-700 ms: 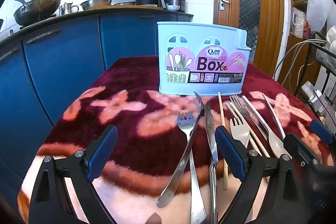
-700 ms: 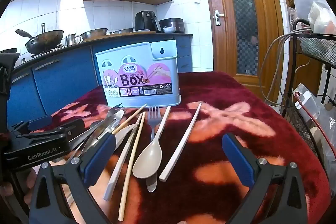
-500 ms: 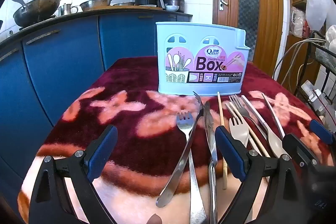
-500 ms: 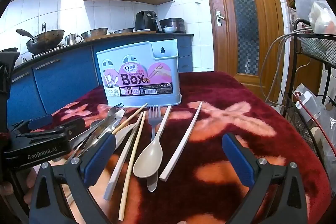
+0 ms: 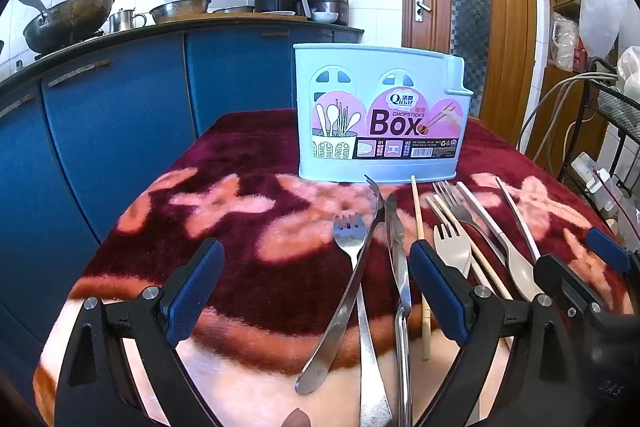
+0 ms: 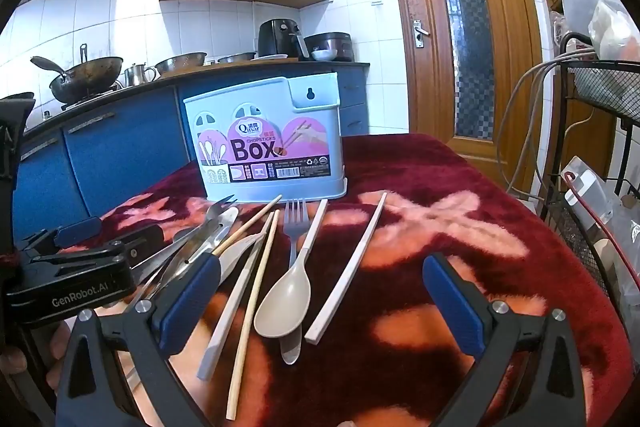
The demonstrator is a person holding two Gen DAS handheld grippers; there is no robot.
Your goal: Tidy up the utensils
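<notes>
A light blue chopsticks box [image 5: 380, 119] stands upright at the far middle of the table; it also shows in the right wrist view [image 6: 272, 147]. In front of it lie loose utensils: a steel fork [image 5: 354, 259], steel tongs [image 5: 394, 239], a wooden chopstick [image 5: 418, 215], a beige fork [image 5: 452, 251], a beige spoon [image 6: 286, 297] and a white chopstick [image 6: 348, 271]. My left gripper [image 5: 316, 291] is open and empty, its fingers either side of the steel fork and tongs. My right gripper [image 6: 316, 307] is open and empty, low over the beige spoon.
The table wears a dark red blanket with pink flowers [image 5: 224, 203]. Blue kitchen cabinets [image 5: 120, 131] run behind and to the left. A wire rack with cables [image 6: 592, 163] stands close on the right. A wooden door [image 6: 460, 39] is behind.
</notes>
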